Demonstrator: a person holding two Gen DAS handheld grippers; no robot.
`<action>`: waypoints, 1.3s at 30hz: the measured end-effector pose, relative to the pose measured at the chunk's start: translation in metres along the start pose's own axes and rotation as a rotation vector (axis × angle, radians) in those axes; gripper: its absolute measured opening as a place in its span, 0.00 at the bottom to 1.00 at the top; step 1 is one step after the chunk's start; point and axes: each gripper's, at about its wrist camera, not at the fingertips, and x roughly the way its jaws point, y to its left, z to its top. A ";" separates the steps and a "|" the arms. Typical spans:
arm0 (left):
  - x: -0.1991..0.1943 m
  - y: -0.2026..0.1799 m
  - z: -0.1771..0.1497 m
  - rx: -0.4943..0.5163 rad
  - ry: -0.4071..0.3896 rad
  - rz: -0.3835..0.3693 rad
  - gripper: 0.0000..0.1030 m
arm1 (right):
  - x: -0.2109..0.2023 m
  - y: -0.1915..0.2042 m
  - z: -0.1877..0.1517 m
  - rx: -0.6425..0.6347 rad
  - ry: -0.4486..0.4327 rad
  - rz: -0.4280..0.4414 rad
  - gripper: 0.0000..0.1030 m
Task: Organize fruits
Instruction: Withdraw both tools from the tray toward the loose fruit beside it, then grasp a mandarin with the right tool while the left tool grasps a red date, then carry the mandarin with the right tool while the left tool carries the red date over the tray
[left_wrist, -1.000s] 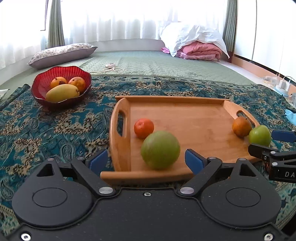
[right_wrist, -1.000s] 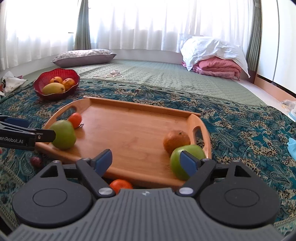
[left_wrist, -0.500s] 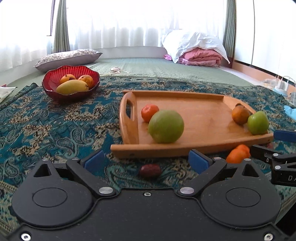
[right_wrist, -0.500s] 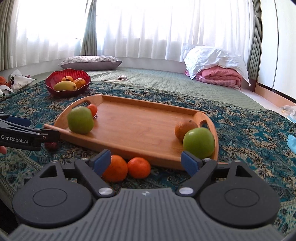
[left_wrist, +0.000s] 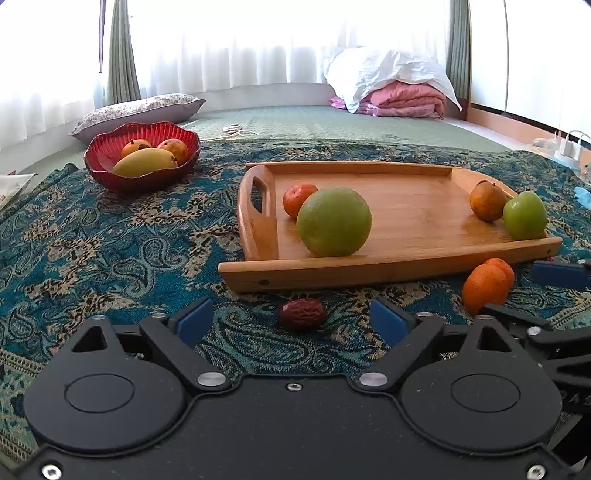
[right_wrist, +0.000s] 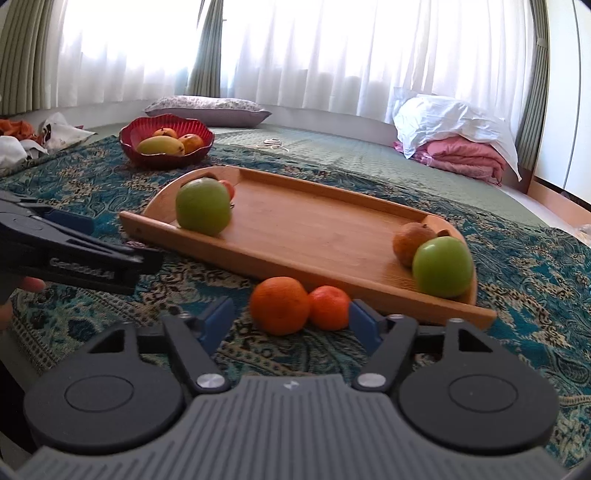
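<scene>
A wooden tray (left_wrist: 406, 206) (right_wrist: 314, 229) on the patterned cloth holds a large green fruit (left_wrist: 333, 226) (right_wrist: 202, 211), a small tangerine (left_wrist: 297, 199), a brown-orange fruit (left_wrist: 487, 201) (right_wrist: 412, 238) and a green apple (left_wrist: 524, 215) (right_wrist: 442, 266). A red date (left_wrist: 302, 314) lies on the cloth in front of the tray, between the fingers of my open left gripper (left_wrist: 291, 319). Two oranges (right_wrist: 279, 305) (right_wrist: 329, 307) lie on the cloth between the fingers of my open right gripper (right_wrist: 291, 319); they also show in the left wrist view (left_wrist: 485, 284).
A red bowl (left_wrist: 110, 162) (right_wrist: 129, 142) with a mango and two small fruits stands at the back left. A pillow (left_wrist: 136, 110) and folded bedding (left_wrist: 399, 96) lie beyond the cloth. Bags (right_wrist: 22, 144) lie at the far left.
Both grippers have drawn back from the tray. The date and the two oranges on the cloth have come into view between the fingers. The fruit on the tray has not moved.
</scene>
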 end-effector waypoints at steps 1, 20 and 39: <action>0.001 -0.001 0.001 0.005 0.002 -0.006 0.78 | 0.001 0.002 0.000 0.001 0.000 -0.002 0.73; 0.008 -0.002 0.005 -0.022 0.022 -0.050 0.27 | 0.006 0.012 0.000 0.027 -0.027 -0.042 0.40; 0.007 -0.050 0.052 -0.010 -0.038 -0.149 0.27 | 0.011 -0.040 0.029 0.166 -0.068 -0.121 0.40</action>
